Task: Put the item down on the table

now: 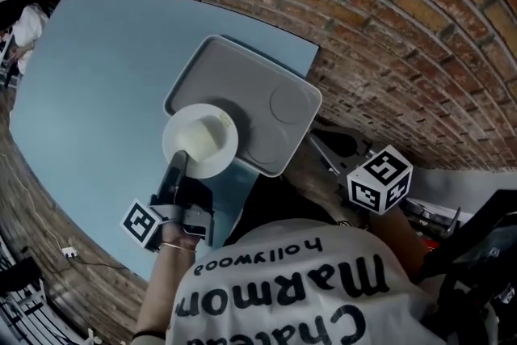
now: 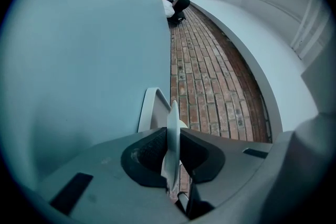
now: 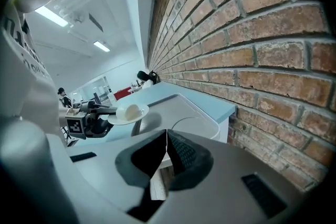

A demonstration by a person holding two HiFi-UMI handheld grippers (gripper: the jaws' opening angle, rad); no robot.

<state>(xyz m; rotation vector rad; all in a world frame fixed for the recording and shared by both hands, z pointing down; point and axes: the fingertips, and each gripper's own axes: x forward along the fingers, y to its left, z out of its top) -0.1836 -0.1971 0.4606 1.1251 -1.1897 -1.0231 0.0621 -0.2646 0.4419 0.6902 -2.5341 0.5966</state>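
Note:
A white plate [image 1: 200,140] carrying a pale lump of food [image 1: 202,132] hangs above the near edge of the grey tray [image 1: 242,81] on the light blue table [image 1: 97,93]. My left gripper [image 1: 179,166] is shut on the plate's near rim. In the left gripper view that rim [image 2: 173,128] shows as a thin white edge clamped between the jaws of the left gripper [image 2: 172,152]. The right gripper view shows the plate [image 3: 128,113] raised clear of the tray [image 3: 181,113]. My right gripper [image 3: 167,136] is shut with nothing in it, off the table's right side; its marker cube [image 1: 380,178] shows.
The tray has a round recess [image 1: 288,103] at its right end. A brick floor [image 1: 404,28] surrounds the table. A person [image 1: 28,20] sits at the table's far end. Dark metal legs [image 1: 339,143] stand by the table's right corner.

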